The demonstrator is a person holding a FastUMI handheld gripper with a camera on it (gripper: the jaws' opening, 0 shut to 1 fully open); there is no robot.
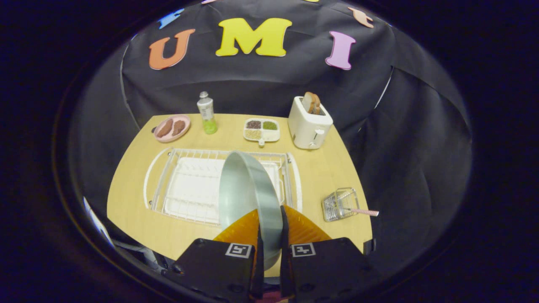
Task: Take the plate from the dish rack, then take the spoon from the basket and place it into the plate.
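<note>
A grey plate (248, 198) stands on edge between my two orange fingers (242, 229), held up in front of the white wire dish rack (189, 185). My gripper (271, 231) is shut on the plate's rim, one finger on each face. The rack lies on the wooden table beyond the fingers, with a white drip tray under it. To the right of the fingers sits a small wire basket (339, 204) with a pink-handled spoon (364, 212) poking out toward the table's right edge.
Along the table's far side stand a pink dish with brown food (172, 127), a bottle of green liquid (206, 113), a divided white tray of grains (261, 129) and a white toaster with toast (309, 124). Bare wood (320, 172) lies between rack and basket.
</note>
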